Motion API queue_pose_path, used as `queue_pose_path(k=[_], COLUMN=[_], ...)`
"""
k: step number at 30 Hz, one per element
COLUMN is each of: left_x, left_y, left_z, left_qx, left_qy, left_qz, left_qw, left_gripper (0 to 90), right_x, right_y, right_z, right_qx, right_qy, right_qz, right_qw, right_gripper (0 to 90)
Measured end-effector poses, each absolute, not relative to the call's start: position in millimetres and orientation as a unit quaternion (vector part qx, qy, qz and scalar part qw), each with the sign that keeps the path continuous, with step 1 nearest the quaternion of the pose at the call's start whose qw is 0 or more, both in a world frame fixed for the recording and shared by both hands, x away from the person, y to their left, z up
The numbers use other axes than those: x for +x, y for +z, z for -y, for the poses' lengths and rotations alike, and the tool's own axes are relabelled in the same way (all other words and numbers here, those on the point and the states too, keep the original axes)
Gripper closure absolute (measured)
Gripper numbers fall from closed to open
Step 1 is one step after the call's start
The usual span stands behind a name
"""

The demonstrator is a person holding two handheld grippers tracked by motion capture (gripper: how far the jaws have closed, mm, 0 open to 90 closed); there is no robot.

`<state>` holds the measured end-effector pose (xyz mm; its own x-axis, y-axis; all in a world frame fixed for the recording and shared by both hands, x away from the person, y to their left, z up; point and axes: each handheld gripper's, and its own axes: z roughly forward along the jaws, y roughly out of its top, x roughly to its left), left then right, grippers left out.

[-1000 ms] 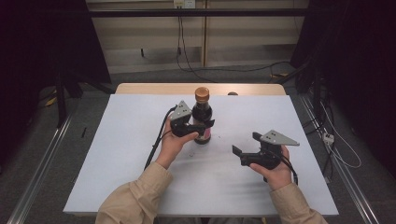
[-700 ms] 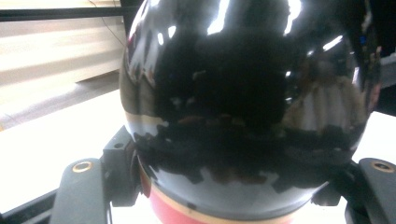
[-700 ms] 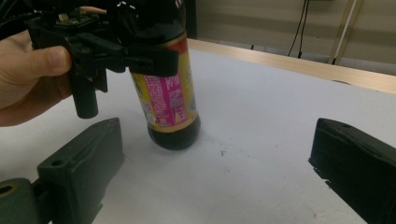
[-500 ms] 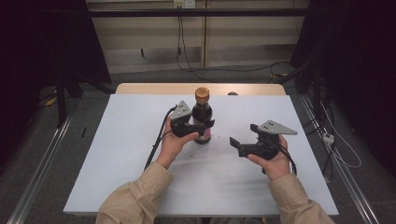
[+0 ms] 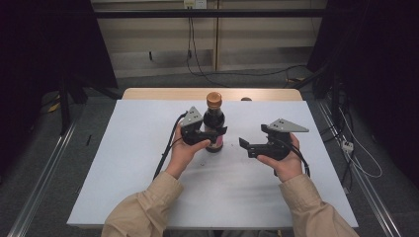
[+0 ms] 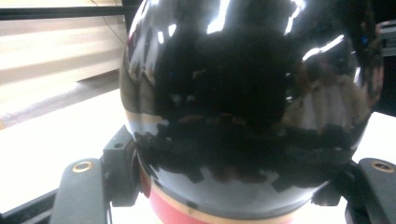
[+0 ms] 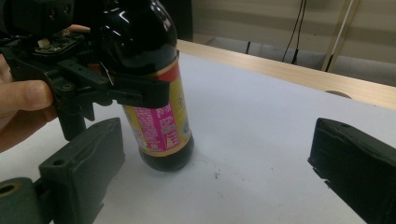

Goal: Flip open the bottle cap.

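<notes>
Your left gripper [image 5: 211, 136] is clamped on the bottle [image 5: 214, 123], which stands upright mid-table, slightly toward the far edge. Your right gripper [image 5: 253, 146] hangs just right of it, jaws wide and empty. Likely next is the brown cap [image 5: 214, 99]: raise the right gripper level with it, centre the jaws around it, and hold the bottle firm.

Dark bottle [image 5: 214, 126] upright at table [image 5: 123, 173] centre, clamped by left gripper [image 5: 213, 133]; right gripper [image 5: 245, 145] open, near its right.
</notes>
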<state>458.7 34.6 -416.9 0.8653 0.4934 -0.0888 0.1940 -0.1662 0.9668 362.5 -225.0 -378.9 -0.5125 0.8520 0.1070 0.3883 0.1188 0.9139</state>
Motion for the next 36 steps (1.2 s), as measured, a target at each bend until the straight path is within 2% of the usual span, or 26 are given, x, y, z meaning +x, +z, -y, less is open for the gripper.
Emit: queue_pose_path(k=[4, 8, 13, 14, 15, 16, 17, 18, 19, 20, 21, 25, 28, 34, 35, 36], left_x=[458.4, 458.3, 457.9, 457.9, 458.0, 458.0, 458.0, 458.0, 457.9, 457.8, 457.8, 457.8, 457.9, 457.9, 457.9, 457.9], left_y=[-416.8, -416.9, -417.1, -417.1, -417.1, -417.1, -417.2, -417.2, -417.3, -417.2, -417.2, -417.5, -417.5, -417.7, -417.8, -417.8], left_z=[-35.3, -35.8, -35.8, -35.8, -35.9, -35.9, -35.9, -35.8, -35.8, -35.8, -35.8, -35.7, -35.7, -35.3, -35.3, -35.3], left_qx=[0.756, 0.757, 0.757, 0.757, 0.757, 0.757, 0.757, 0.757, 0.757, 0.758, 0.758, 0.757, 0.757, 0.756, 0.756, 0.756], left_qy=[0.124, 0.126, 0.127, 0.127, 0.127, 0.127, 0.127, 0.127, 0.128, 0.128, 0.128, 0.129, 0.129, 0.128, 0.128, 0.128], left_qz=[-0.226, -0.224, -0.224, -0.224, -0.224, -0.224, -0.224, -0.224, -0.224, -0.223, -0.223, -0.225, -0.225, -0.226, -0.226, -0.226], left_qw=[0.602, 0.600, 0.600, 0.600, 0.600, 0.601, 0.600, 0.601, 0.600, 0.600, 0.600, 0.600, 0.600, 0.601, 0.601, 0.601], left_gripper=[29.1, 29.1, 29.1, 29.1, 29.1, 29.1, 29.1, 29.1, 29.1, 29.1, 29.1, 29.1, 29.0, 29.0, 29.0, 29.1], right_x=[365.0, 368.2, 373.3, 374.8, 377.6, 379.0, 379.0, 381.5, 381.5, 382.2, 382.8, 384.3, 389.4, 392.2, 394.3, 395.2], right_y=[-372.6, -362.3, -354.0, -352.0, -347.9, -345.9, -345.9, -342.1, -342.1, -340.1, -336.0, -331.7, -328.5, -323.4, -321.3, -320.5], right_z=[220.6, 216.5, 212.5, 211.5, 209.7, 209.0, 209.0, 207.4, 207.4, 206.7, 205.9, 206.1, 207.5, 206.5, 205.8, 205.2], right_qx=[0.427, 0.427, 0.425, 0.425, 0.421, 0.420, 0.420, 0.413, 0.413, 0.410, 0.400, 0.395, 0.396, 0.407, 0.403, 0.404], right_qy=[0.503, 0.514, 0.518, 0.519, 0.523, 0.525, 0.525, 0.530, 0.530, 0.529, 0.534, 0.537, 0.536, 0.543, 0.549, 0.552], right_qz=[-0.716, -0.710, -0.711, -0.711, -0.711, -0.711, -0.711, -0.714, -0.714, -0.715, -0.716, -0.714, -0.718, -0.709, -0.711, -0.708], right_qw=[0.228, 0.220, 0.214, 0.212, 0.209, 0.206, 0.206, 0.198, 0.198, 0.199, 0.205, 0.215, 0.201, 0.191, 0.177, 0.176], right_gripper=[3.3, 12.2, 16.0, 18.2, 26.7, 30.4, 30.4, 39.7, 39.7, 43.6, 51.7, 57.7, 64.2, 69.9, 78.4, 81.4])
